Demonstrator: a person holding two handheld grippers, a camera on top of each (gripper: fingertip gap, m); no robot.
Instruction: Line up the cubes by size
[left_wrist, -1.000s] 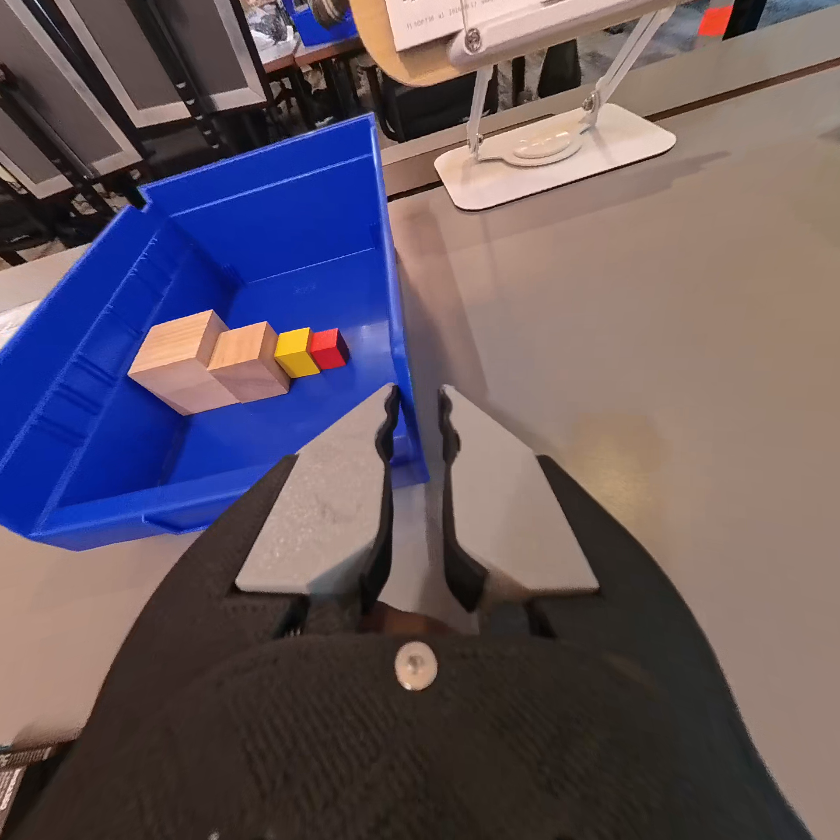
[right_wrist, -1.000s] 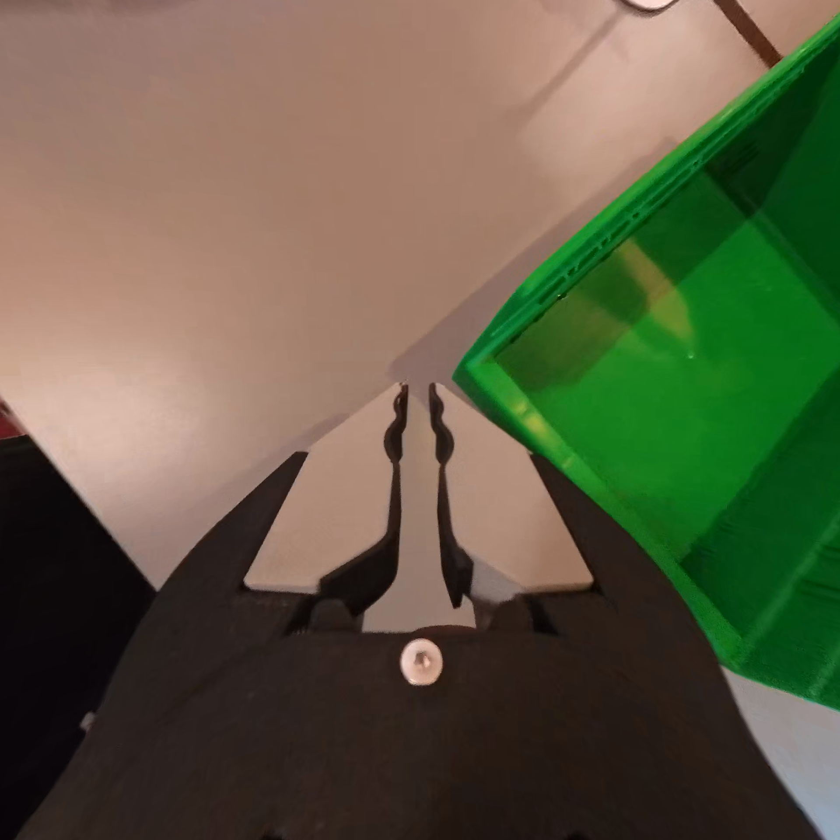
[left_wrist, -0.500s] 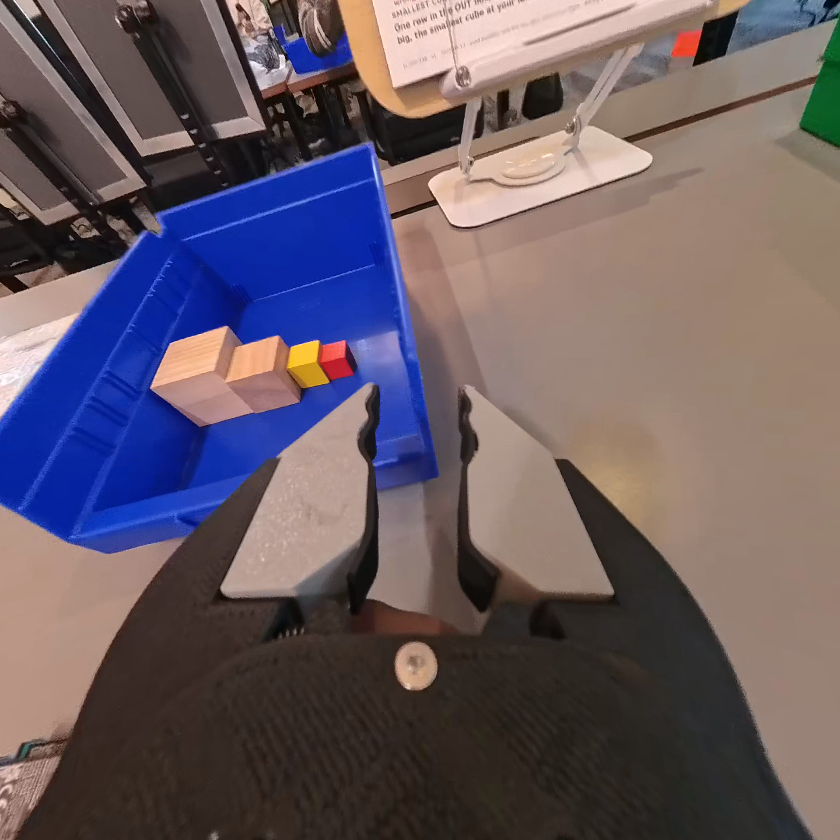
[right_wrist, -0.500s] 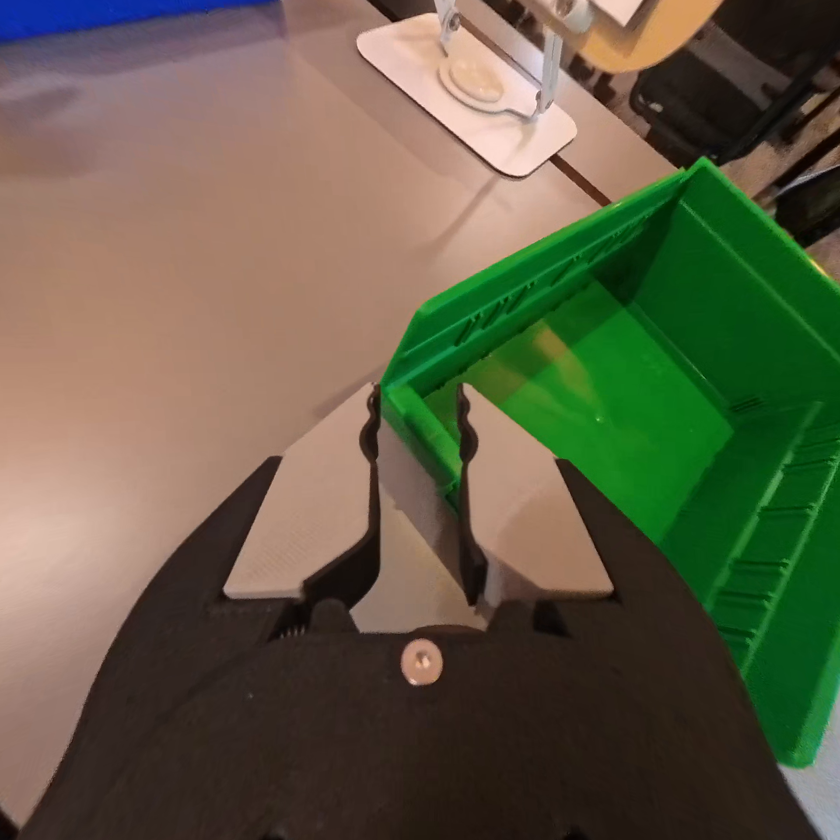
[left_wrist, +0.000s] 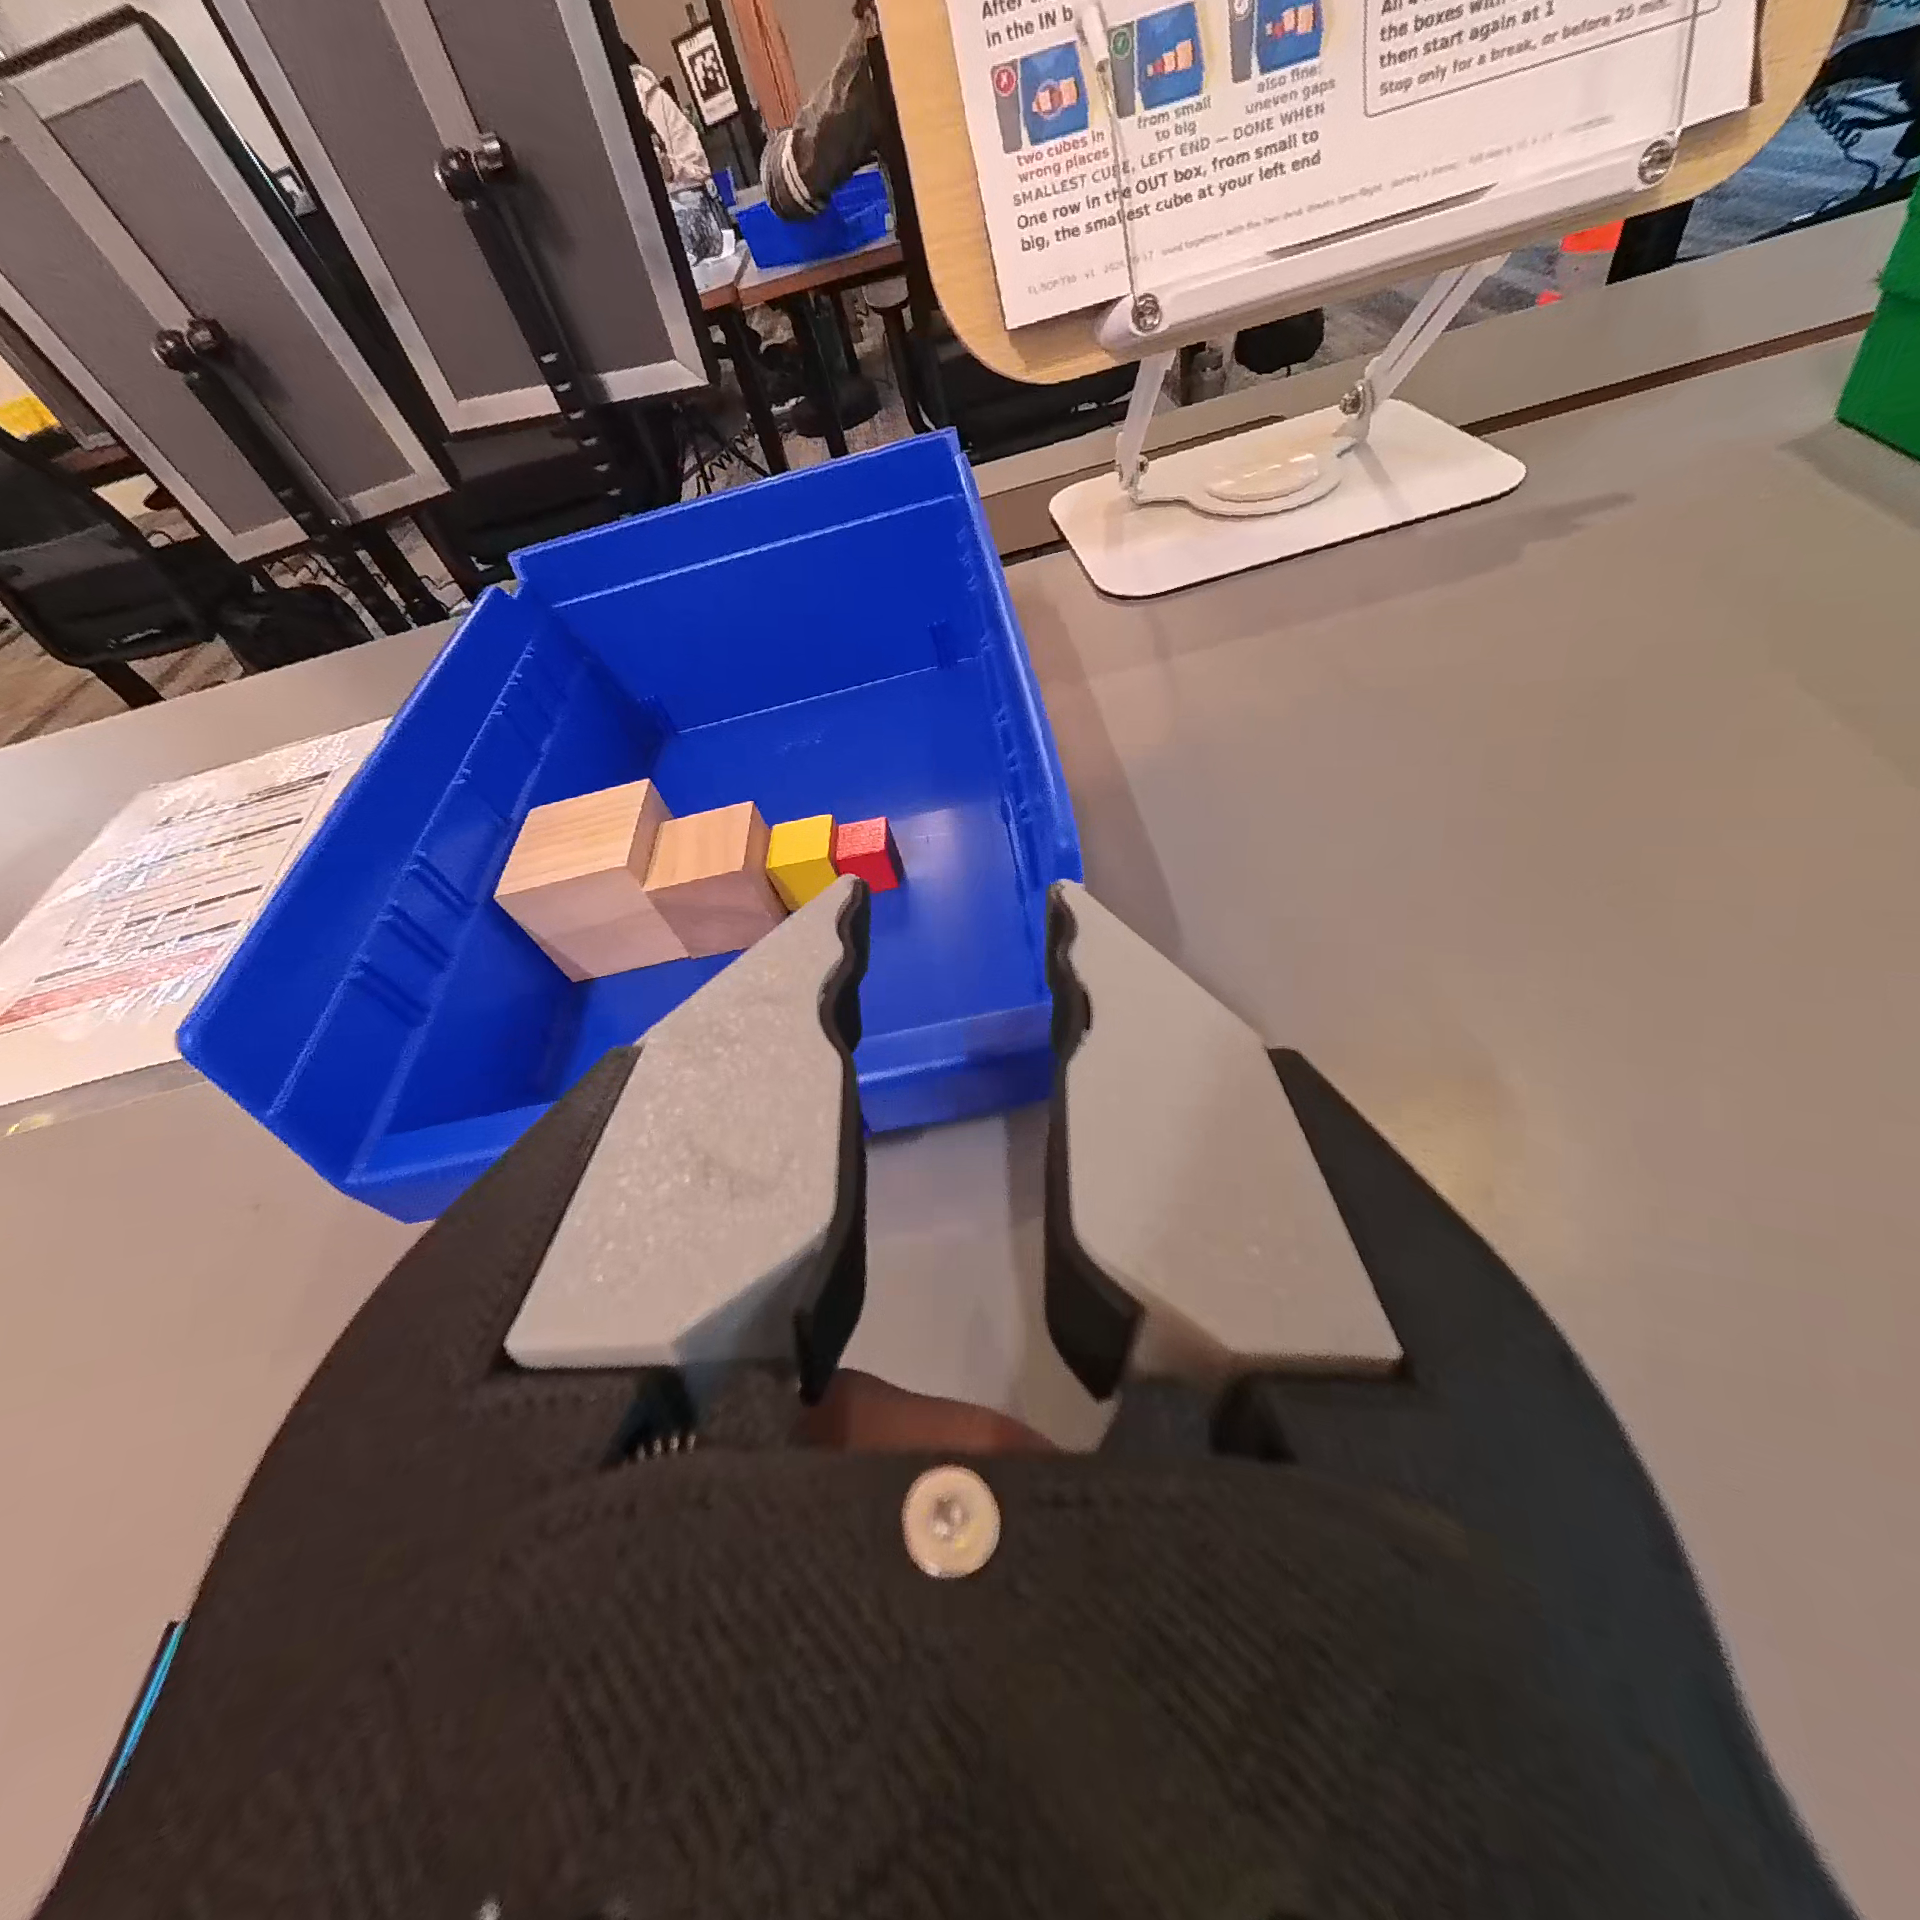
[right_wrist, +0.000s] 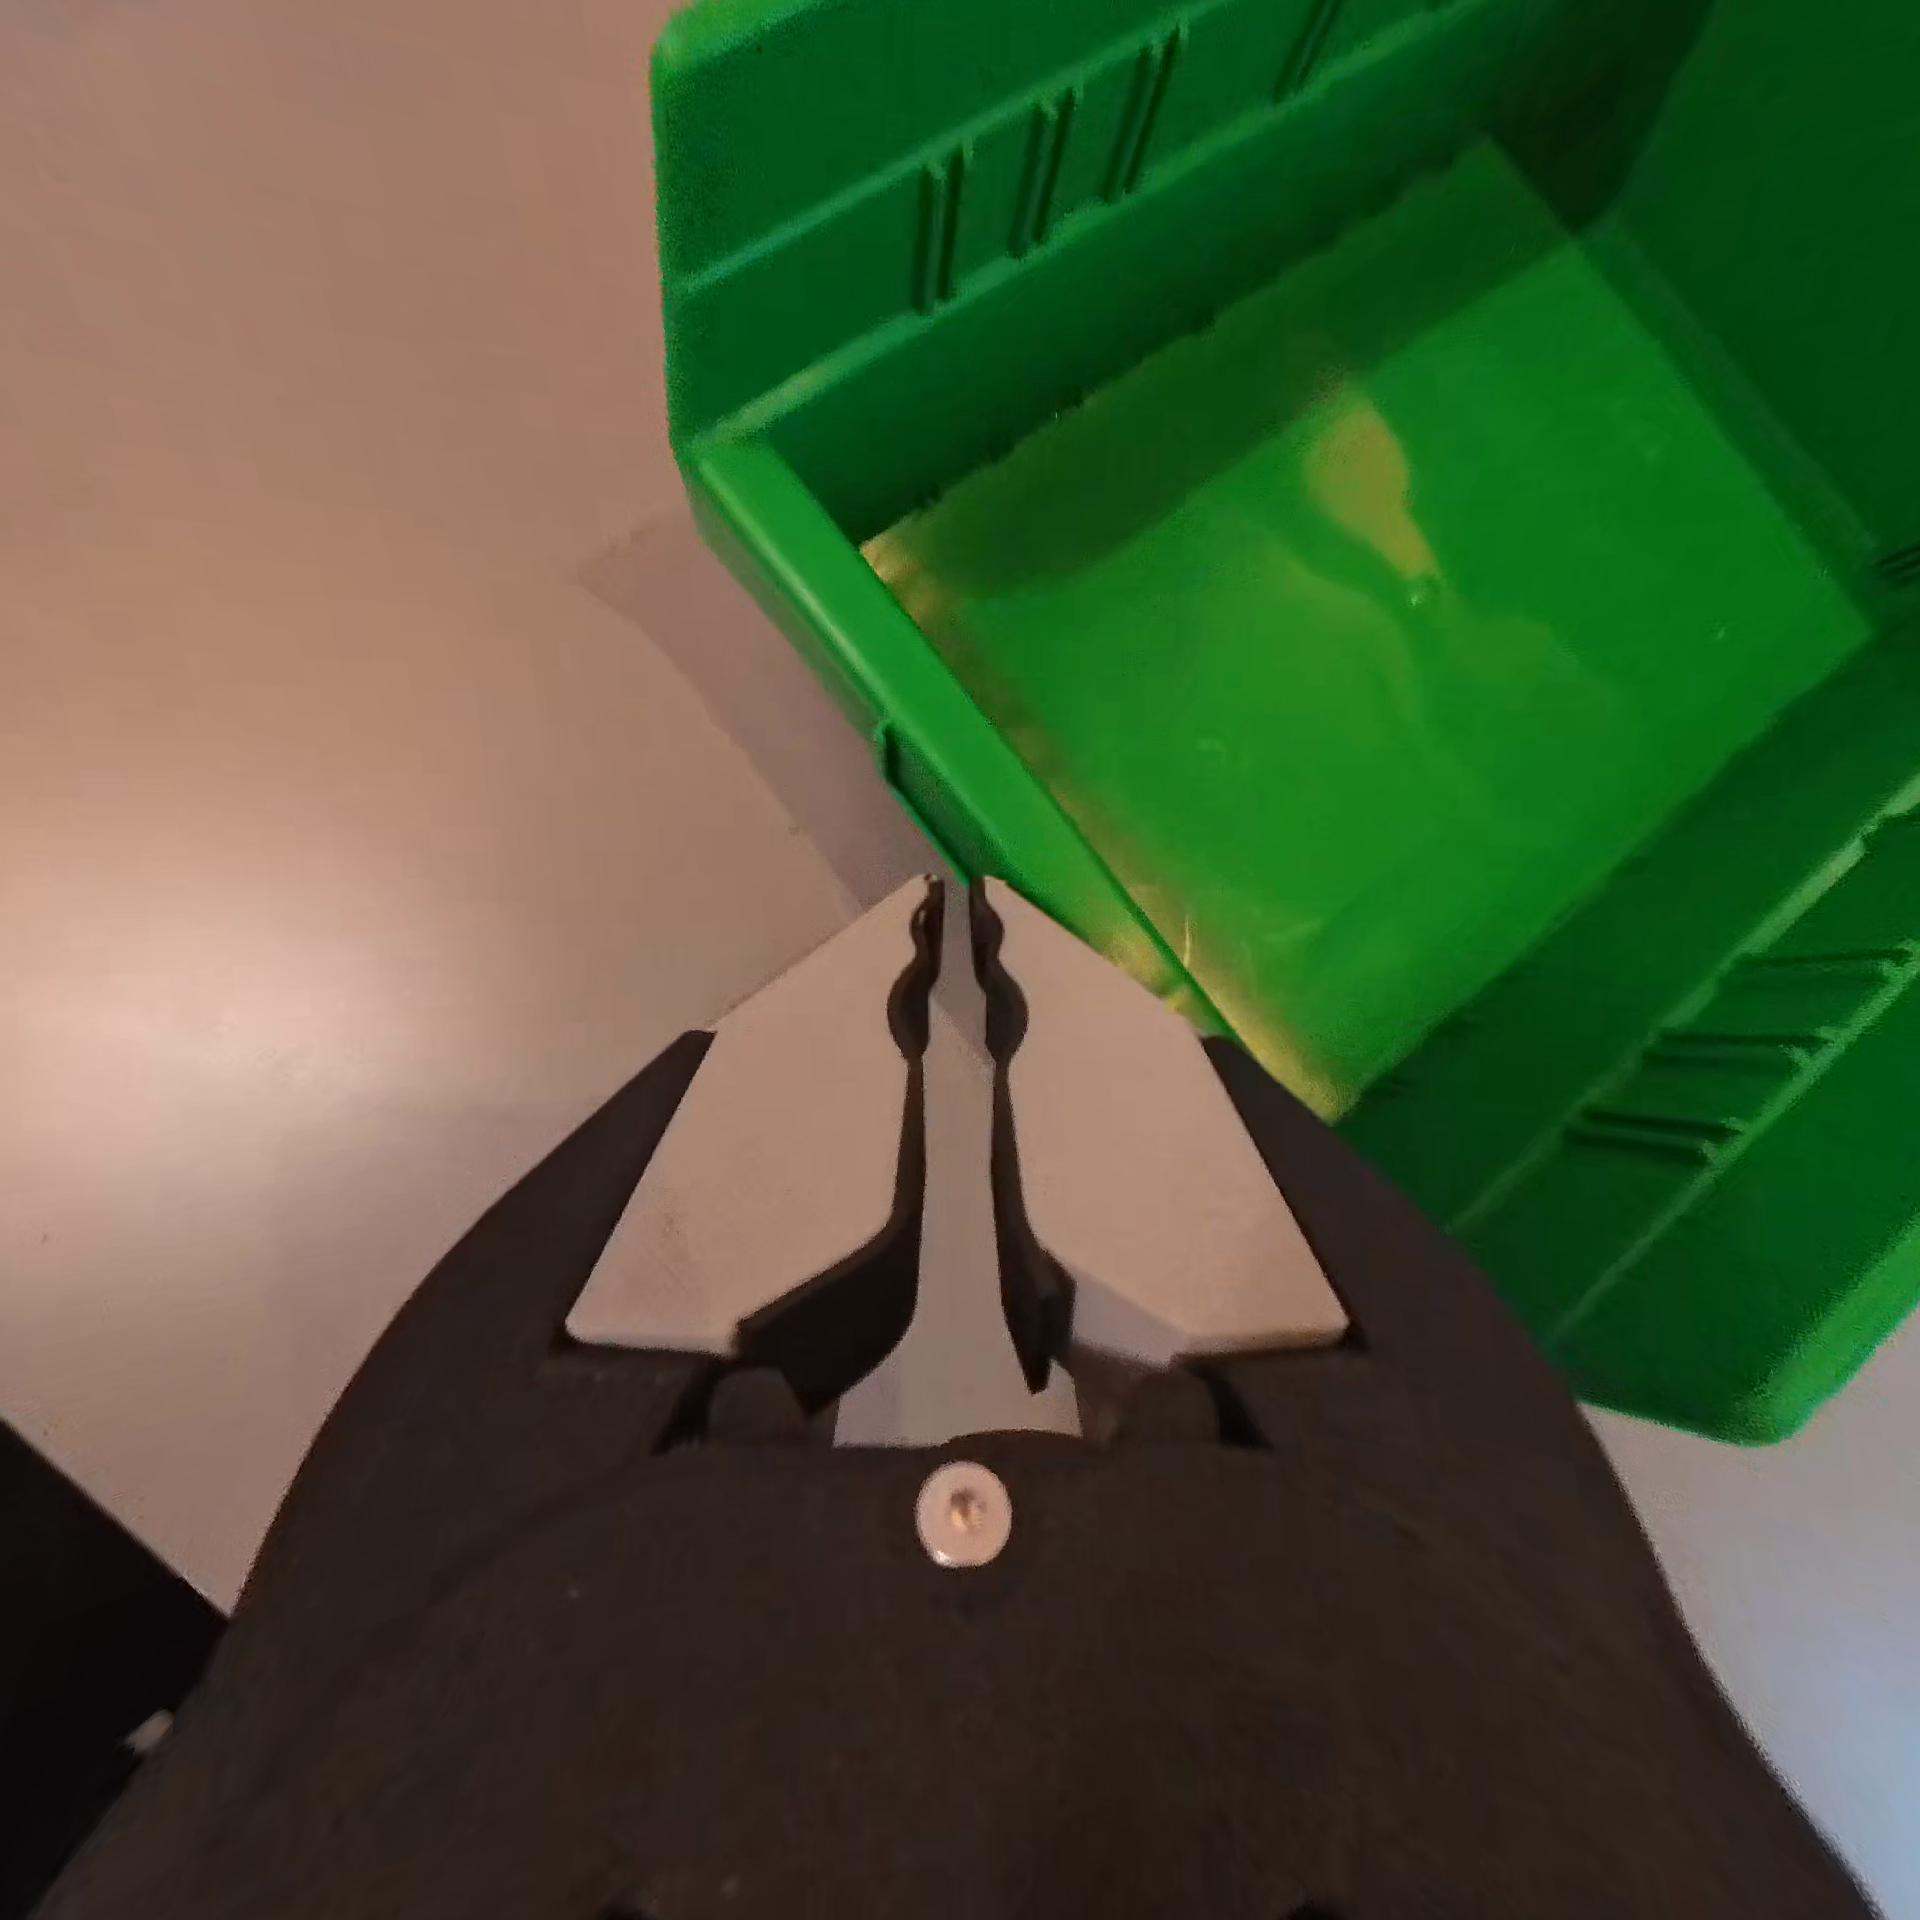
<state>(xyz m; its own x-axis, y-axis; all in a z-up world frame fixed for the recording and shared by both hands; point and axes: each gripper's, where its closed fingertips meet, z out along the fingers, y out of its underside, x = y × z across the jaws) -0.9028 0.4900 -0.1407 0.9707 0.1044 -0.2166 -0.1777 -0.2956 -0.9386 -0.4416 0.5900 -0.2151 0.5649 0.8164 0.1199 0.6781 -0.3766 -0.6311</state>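
Four cubes stand in a touching row inside the blue bin (left_wrist: 727, 644): a large wooden cube (left_wrist: 587, 883), a smaller wooden cube (left_wrist: 712, 883), a yellow cube (left_wrist: 800, 857) and a red cube (left_wrist: 864, 850), big to small from left to right. My left gripper (left_wrist: 951, 914) is open and empty, and hovers over the bin's near right corner, just short of the red cube. My right gripper (right_wrist: 954, 888) is shut and empty, its tips beside the near rim of an empty green bin (right_wrist: 935, 727).
A paper stand with a white base (left_wrist: 1288, 499) is behind the blue bin. A laminated sheet (left_wrist: 156, 904) lies left of it. The green bin's edge (left_wrist: 1886, 343) shows far right. The table's dark edge (right_wrist: 62, 1558) is near my right gripper.
My left gripper has drawn back from the blue bin and its jaws have spread wider. My right gripper opened half a second ago and has shut again beside the green bin.
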